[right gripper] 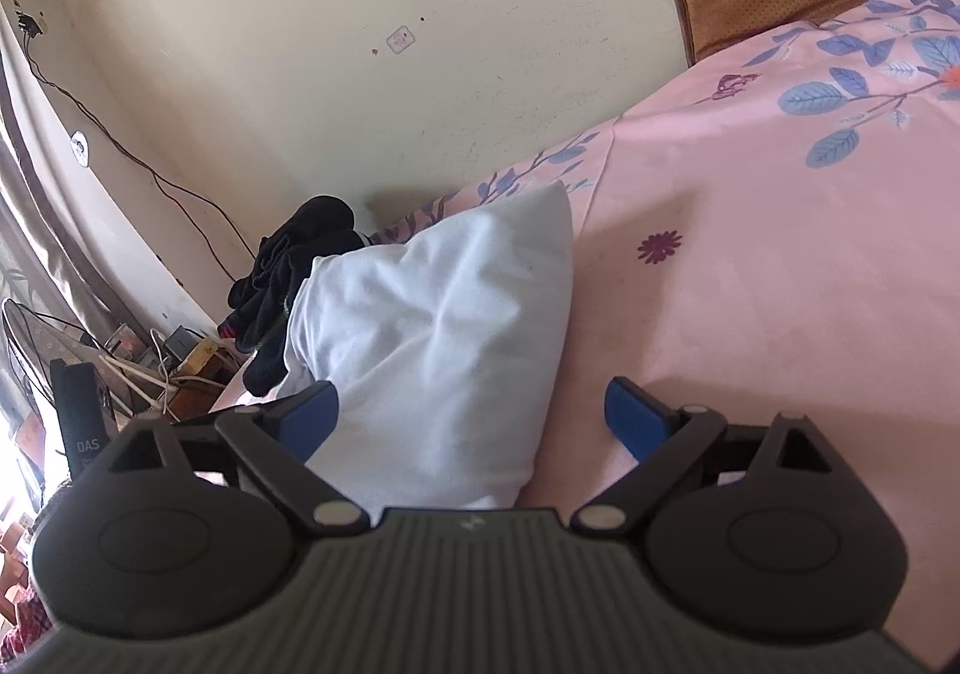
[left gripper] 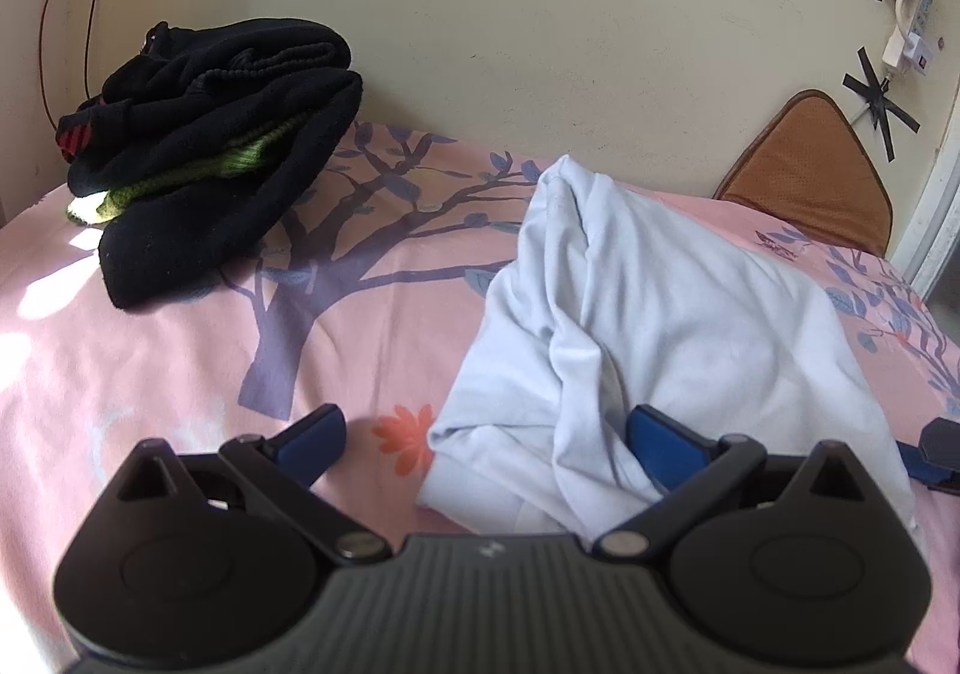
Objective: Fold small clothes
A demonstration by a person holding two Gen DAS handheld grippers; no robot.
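Note:
A pale blue-white garment lies loosely bunched on the pink floral bedsheet. My left gripper is open at its near edge, with the left fingertip on bare sheet and the right fingertip against the cloth folds. In the right wrist view the same garment lies between my open right gripper's fingers, nearer the left one. Part of the right gripper shows at the left wrist view's right edge.
A pile of black clothes with green and red parts sits at the bed's far left by the wall. A brown cushion leans at the far right. Cables, boxes and clutter lie beyond the bed's edge.

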